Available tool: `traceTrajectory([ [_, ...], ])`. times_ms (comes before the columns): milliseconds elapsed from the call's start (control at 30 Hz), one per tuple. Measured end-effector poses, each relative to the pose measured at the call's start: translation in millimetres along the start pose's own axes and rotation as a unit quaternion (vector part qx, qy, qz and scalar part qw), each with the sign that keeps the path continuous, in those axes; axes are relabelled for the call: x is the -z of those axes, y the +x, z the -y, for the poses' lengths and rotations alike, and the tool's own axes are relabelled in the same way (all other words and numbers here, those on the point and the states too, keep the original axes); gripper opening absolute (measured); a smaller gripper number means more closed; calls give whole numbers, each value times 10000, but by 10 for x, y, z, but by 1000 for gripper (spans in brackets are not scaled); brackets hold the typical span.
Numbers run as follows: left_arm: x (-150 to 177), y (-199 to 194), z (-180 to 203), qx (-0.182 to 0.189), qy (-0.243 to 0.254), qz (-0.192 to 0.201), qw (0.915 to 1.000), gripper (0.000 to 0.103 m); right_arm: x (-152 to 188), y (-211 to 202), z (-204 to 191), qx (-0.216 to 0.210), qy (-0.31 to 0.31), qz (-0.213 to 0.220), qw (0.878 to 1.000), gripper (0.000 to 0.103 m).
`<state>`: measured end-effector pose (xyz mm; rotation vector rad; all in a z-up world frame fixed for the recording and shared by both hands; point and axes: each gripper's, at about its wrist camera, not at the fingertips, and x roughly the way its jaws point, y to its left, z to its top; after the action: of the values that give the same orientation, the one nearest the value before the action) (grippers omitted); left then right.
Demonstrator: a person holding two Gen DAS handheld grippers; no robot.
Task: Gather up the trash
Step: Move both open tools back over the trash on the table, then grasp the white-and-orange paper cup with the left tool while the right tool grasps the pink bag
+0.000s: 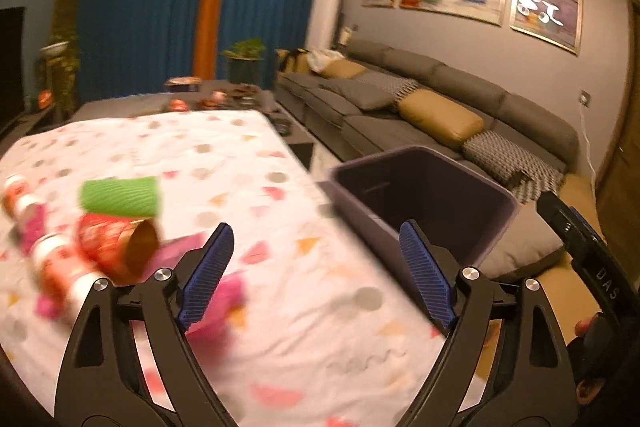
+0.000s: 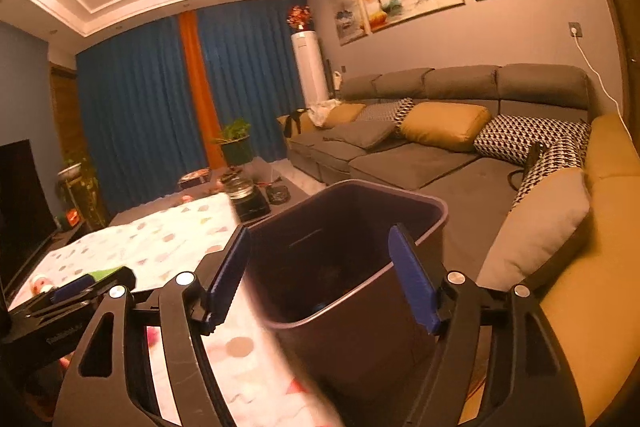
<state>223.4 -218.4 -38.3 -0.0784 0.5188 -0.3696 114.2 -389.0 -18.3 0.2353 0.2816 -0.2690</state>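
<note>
- Both grippers were empty beside the dark bin (image 2: pixel 352 227), so I judged one drop was finished and the next pick-up was due.
- The left gripper (image 1: pixel 316 263) stood wide open over the patterned cloth (image 1: pixel 240 167), nothing between its jaws.
- The right gripper (image 2: pixel 320 271) was also well open and empty, pointing into the bin.
- Left of the bin lay the trash: a green cup (image 1: pixel 120 197), a red cup (image 1: pixel 116 247) and small bottles (image 1: pixel 60 263).
- The next move needed a reach to the cups; pink scraps (image 1: pixel 216 303) were near them.
</note>
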Motion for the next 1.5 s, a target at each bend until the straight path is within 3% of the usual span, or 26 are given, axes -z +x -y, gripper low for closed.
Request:
traceTrajectory([
  [167, 98, -465, -429, -572, -251, 224, 9978, 85, 80, -162, -257, -300, -120, -29, 9995, 70],
  [400, 282, -1005, -1137, -1444, -508, 332, 9877, 85, 270, -250, -823, -802, -420, -225, 9956, 70],
  [700, 457, -1481, -1843, -2081, -891, 459, 9730, 85, 590, -136, -1512, -1211, -775, -591, 9878, 70],
  [967, 484, -1521, -2141, -2231, -1189, 524, 9661, 85, 766, 105, -1835, -1213, -1016, -923, 9831, 70],
  [1200, 451, -1387, -2136, -2072, -1076, 515, 9710, 85, 826, 345, -1966, -1167, -1089, -1116, 9809, 70],
  [1500, 426, -1188, -2147, -1729, -920, 413, 9798, 85, 913, 586, -2007, -1188, -1111, -1416, 9765, 54],
])
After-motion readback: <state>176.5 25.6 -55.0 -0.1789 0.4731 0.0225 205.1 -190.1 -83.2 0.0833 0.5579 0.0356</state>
